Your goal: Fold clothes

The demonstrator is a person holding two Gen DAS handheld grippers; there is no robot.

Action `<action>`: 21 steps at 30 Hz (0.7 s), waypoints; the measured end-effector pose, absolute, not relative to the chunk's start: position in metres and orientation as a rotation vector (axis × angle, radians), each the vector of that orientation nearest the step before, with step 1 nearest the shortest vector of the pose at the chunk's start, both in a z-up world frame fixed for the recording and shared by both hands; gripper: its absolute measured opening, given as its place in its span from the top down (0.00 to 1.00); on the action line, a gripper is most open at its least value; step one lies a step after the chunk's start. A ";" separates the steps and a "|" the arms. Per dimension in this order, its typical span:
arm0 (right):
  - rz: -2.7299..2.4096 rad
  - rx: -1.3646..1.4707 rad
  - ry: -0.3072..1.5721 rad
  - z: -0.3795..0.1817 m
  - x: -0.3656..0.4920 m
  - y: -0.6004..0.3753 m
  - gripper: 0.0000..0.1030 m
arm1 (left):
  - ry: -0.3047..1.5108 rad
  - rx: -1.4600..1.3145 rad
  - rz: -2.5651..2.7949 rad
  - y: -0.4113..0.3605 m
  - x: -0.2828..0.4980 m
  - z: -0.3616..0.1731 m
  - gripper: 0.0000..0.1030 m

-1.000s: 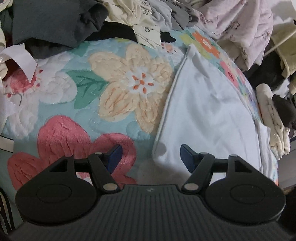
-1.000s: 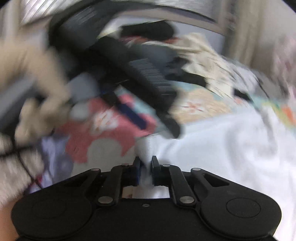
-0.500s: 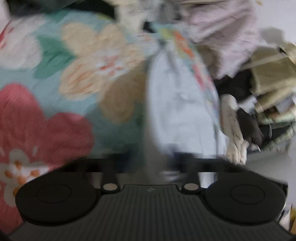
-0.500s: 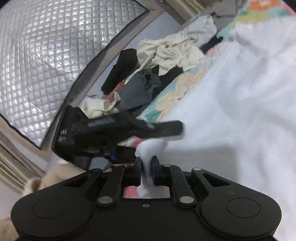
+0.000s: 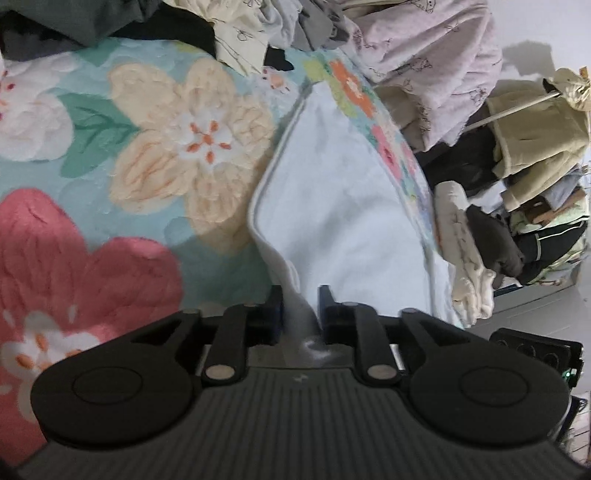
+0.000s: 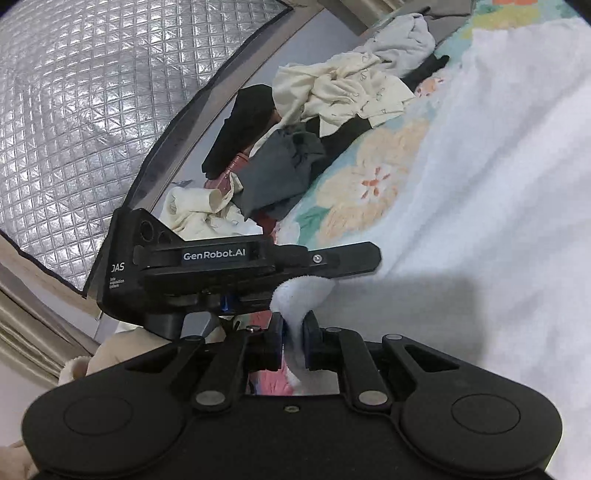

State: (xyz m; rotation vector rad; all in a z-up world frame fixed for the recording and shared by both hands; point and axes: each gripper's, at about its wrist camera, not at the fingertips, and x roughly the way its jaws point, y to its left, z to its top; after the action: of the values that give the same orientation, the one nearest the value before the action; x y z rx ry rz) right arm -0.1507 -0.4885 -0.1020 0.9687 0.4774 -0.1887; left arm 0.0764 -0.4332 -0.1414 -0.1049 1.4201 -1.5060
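A white garment (image 5: 343, 206) lies spread on the flowered quilt (image 5: 155, 155). Its near corner rises into my left gripper (image 5: 300, 297), whose jaws are opening; the bunched cloth still fills the gap between the blue pads. In the right wrist view the same white garment (image 6: 498, 221) covers the right side. My right gripper (image 6: 293, 334) is shut on a fold of its edge. The left gripper (image 6: 354, 262) lies just beyond, fingers pointing right, with a roll of white cloth bulging beneath them.
Loose clothes are heaped along the quilt's far edge (image 5: 229, 33), with a pale pink pile (image 5: 424, 55) at the right. More garments (image 5: 524, 155) are stacked beside the bed. A silver quilted panel (image 6: 81, 110) fills the left. A person's hand (image 6: 110, 354) holds the left gripper.
My left gripper's wide jaws came in around the garment's near corner, which now stands up between them. The right wrist view rolled and steadied, still gripping the cloth edge.
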 end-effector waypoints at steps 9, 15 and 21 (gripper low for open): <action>-0.343 0.972 0.462 -0.087 -0.208 -0.523 0.87 | 1.232 -0.097 -1.645 -0.431 0.062 -0.106 0.38; -0.489 0.998 0.428 -0.083 -0.266 -0.541 0.87 | 1.256 -0.026 -1.583 -0.453 0.066 -0.114 0.38; -0.567 1.012 0.385 -0.083 -0.305 -0.547 0.87 | 1.142 0.114 -1.522 -0.509 0.075 -0.103 0.38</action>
State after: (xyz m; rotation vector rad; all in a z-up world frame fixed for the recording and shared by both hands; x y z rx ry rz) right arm -0.3048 -0.5467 -0.0825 1.0122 0.3853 -0.5674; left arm 0.0753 -0.5086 -0.1029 0.1145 1.1421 -1.5224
